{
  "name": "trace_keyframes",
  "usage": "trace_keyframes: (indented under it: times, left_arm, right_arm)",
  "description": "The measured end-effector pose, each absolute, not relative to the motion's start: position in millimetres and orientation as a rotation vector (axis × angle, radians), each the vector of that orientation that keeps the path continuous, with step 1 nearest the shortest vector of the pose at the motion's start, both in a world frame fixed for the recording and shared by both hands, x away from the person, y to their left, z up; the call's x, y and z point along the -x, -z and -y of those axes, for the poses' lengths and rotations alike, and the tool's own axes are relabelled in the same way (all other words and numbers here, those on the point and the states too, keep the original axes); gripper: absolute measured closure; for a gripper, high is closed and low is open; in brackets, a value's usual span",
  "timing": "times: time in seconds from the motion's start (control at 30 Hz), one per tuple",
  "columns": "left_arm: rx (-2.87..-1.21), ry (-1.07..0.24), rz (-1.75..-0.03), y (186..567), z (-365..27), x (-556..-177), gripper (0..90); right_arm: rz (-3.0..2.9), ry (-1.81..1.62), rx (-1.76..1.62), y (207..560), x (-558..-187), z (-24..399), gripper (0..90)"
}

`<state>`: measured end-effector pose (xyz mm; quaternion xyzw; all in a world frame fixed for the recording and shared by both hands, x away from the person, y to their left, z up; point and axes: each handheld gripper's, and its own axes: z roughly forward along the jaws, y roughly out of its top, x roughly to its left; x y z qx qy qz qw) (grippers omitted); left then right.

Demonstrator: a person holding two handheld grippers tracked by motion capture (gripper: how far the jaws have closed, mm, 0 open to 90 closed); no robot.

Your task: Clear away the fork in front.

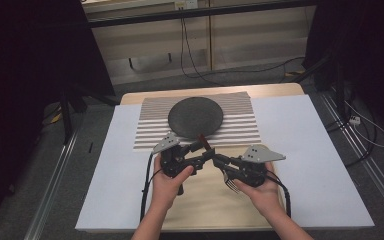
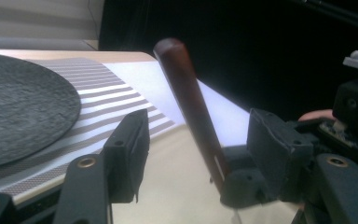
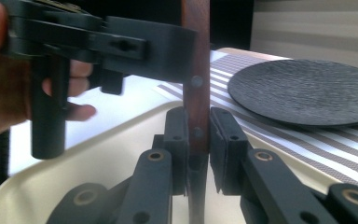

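**Fork held by its wooden handle between two grippers**

While the fork (image 1: 219, 167) is being held above the beige tray (image 1: 205, 200), its brown wooden handle (image 2: 189, 100) is being clamped by the right gripper (image 1: 215, 159), whose two black pads are being pressed against the handle from both sides, as the right gripper view shows. In the high view the metal prongs are being seen below the right gripper's body, pointing toward the person, and the handle's end is being pointed away, toward the dark round plate (image 1: 195, 116).

The left gripper (image 1: 203, 146) is being brought around the upper part of the same handle. In the left gripper view its jaws are standing apart, with the handle rising at a slant between them; one pad (image 2: 133, 149) is being kept clear of the wood, and the handle is lying nearer the other. In the right gripper view one of the left gripper's jaws is being seen right against the handle; whether it is touching cannot be told.

The plate is being carried by a striped mat (image 1: 240, 125), which is lying on a white sheet (image 1: 305, 150) that is covering the desk. The tray is lying just in front of the mat, on the person's side. Each gripper is being held in one hand (image 1: 166, 186), and the two grippers are meeting tip to tip over the tray's far edge.
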<state>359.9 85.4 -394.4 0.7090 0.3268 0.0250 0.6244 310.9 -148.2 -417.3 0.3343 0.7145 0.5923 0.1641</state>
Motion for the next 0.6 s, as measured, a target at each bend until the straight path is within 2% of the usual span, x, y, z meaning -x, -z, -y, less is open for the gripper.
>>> trace_keyframes:
  times: [0.1, 0.13, 0.17, 0.37, 0.57, 0.6]
  left_arm:
    - [-1.611, -0.046, -0.750, 395.5, -82.0, -360.1, 47.6]
    - [-1.608, -0.045, -0.751, 395.6, -81.6, -360.1, 47.6]
    - [-1.590, -0.031, -0.755, 395.3, -81.9, -360.3, 54.1]
    - [-1.553, 0.054, -0.745, 393.3, -83.6, -360.6, 77.4]
    - [-1.551, 0.076, -0.749, 391.2, -87.3, -361.3, 79.7]
    - [-1.554, 0.070, -0.744, 390.3, -88.7, -361.3, 79.7]
  right_arm:
    - [-2.037, -1.697, -0.945, 416.6, -310.1, 147.6, 78.5]
    - [-2.038, -1.697, -0.941, 416.1, -309.7, 147.1, 78.5]
    - [-2.038, -1.701, -0.937, 415.7, -309.2, 146.9, 78.5]
    - [-2.016, -1.711, -0.937, 415.5, -309.1, 147.0, 78.4]
    - [-1.992, -1.718, -0.911, 416.3, -307.1, 143.4, 76.7]
    - [-1.998, -1.717, -0.908, 416.1, -307.0, 143.5, 73.7]
